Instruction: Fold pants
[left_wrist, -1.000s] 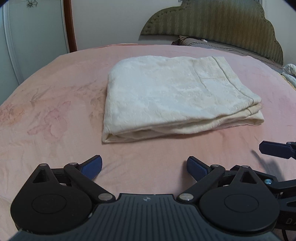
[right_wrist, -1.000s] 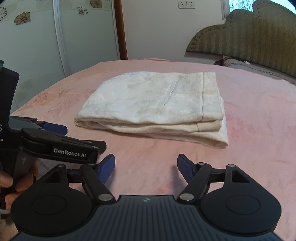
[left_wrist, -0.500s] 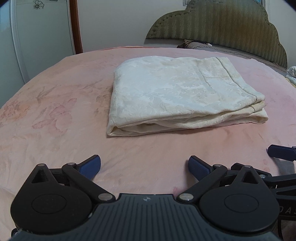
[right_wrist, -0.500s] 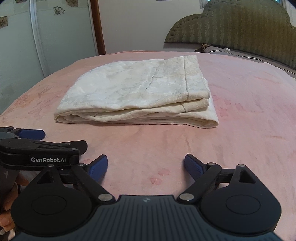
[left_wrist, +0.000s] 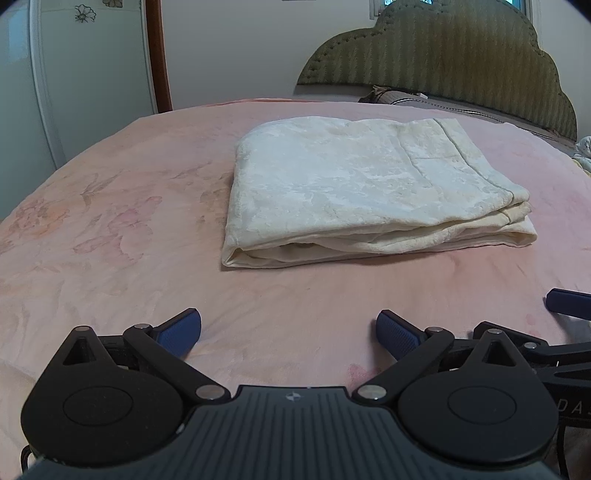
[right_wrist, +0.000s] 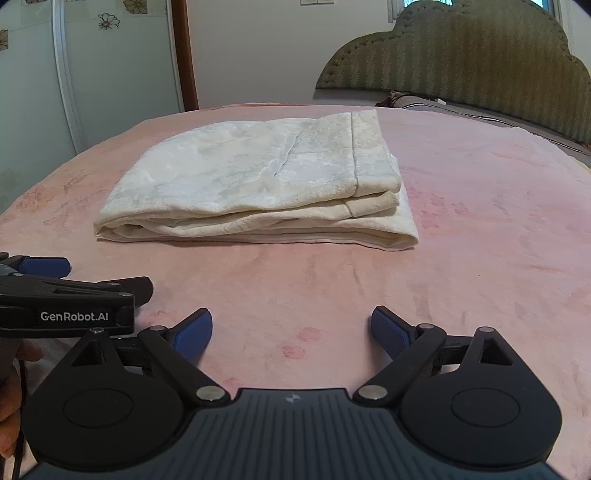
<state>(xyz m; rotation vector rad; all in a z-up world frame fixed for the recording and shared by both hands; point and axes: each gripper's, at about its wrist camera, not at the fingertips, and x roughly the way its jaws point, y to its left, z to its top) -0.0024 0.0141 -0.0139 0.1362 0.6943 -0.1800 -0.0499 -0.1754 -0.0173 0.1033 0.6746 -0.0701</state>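
1. The cream pants (left_wrist: 365, 192) lie folded into a thick rectangular bundle on the pink bedspread (left_wrist: 110, 240), about mid-bed, well short of the green headboard (left_wrist: 443, 62).
2. The left gripper (left_wrist: 289, 330) hovers low over the bedspread near the bed's front edge, its jaws spread wide and holding nothing; it is apart from the pants.
3. The right gripper (right_wrist: 291, 328) sits just beside it, jaws likewise wide apart and empty, also clear of the cloth.
4. The fabric looks soft, light and limp, with a faint woven pattern; it would likely sag and slip out of line if lifted by one corner only.
5. The stacked layers show along the near edge (right_wrist: 255, 229). A sound hold would probably be both near corners, pinching every layer together, so the bundle does not fan open.
6. The fold looks finished, or nearly so; only a last tidy may remain.
7. Waistband, leg ends and the far edge of the bundle are hard to tell apart. The bed's front edge is hidden behind the gripper bodies, and the fisheye bends its sides.
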